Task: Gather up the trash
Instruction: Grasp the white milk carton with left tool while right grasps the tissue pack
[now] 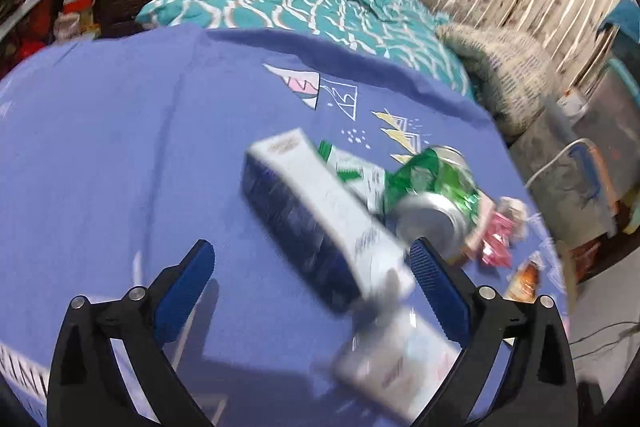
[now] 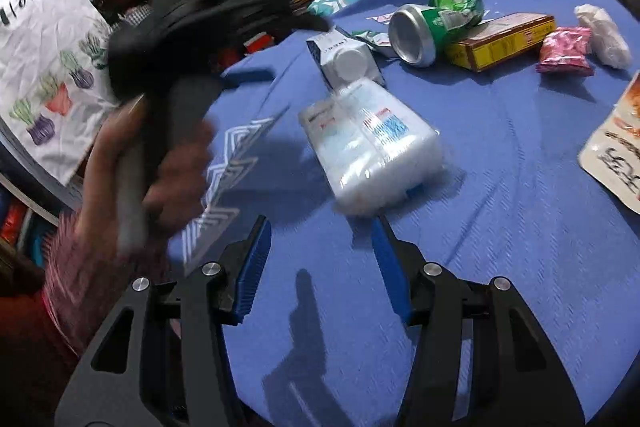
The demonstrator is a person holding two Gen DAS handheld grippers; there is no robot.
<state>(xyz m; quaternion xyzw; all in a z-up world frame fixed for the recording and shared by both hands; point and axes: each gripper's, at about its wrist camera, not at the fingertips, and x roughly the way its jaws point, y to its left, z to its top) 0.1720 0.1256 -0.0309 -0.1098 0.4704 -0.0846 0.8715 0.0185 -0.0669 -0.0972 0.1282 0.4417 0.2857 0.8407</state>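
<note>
- Blue cloth (image 2: 500, 227) spreads under both grippers.
- Tissue pack (image 2: 370, 147) lies just ahead of the right gripper (image 2: 320, 247), fingers wide apart, empty.
- Carton (image 1: 316, 211) lies between the left gripper's (image 1: 312, 267) wide-open fingers, unheld.
- Can (image 2: 432, 23) lies beyond.

Left claw (image 1: 310, 259) and right claw (image 2: 320, 239) both gape wide

I am reading only one word: "Home" in black handwriting, under a small heart, on the white cloth printed with potted plants (image 2: 48, 59). The white pouch with large dark characters (image 2: 616, 155) at the blue bedspread's (image 2: 520, 267) right edge is staying illegible to me; other labels are blurring.
</note>
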